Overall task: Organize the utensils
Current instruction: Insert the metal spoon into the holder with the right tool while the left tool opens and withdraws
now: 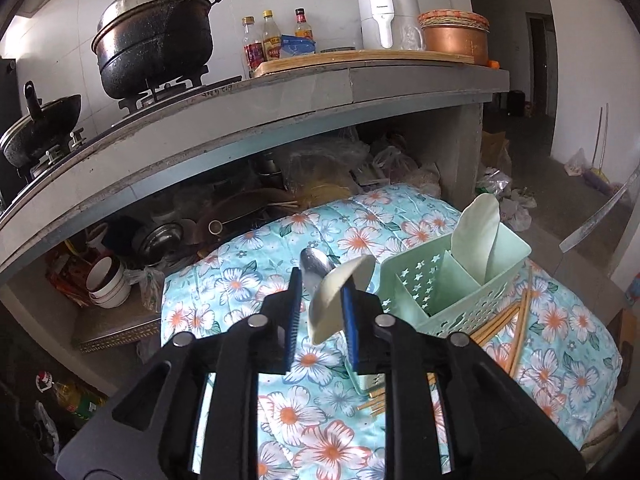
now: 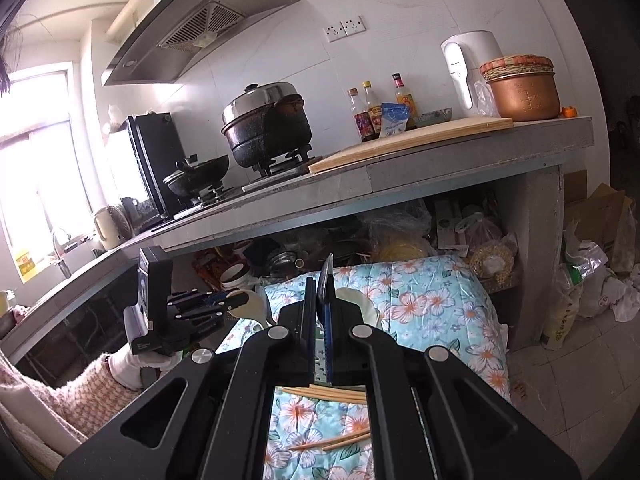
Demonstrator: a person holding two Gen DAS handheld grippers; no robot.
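My left gripper holds a pale cream rice paddle between its blue pads, above the floral quilt. A metal spoon lies on the quilt just beyond the fingers. To the right stands a mint green utensil basket with a second cream paddle upright in it. Wooden chopsticks lie on the quilt around the basket. My right gripper is shut with nothing visible between its fingers, above the quilt. Chopsticks lie below it. The left gripper with its paddle shows at the left.
A grey counter overhangs the quilt and carries a black pot, a wok, bottles, a white appliance and a copper pot. Bowls and pans crowd the space under it.
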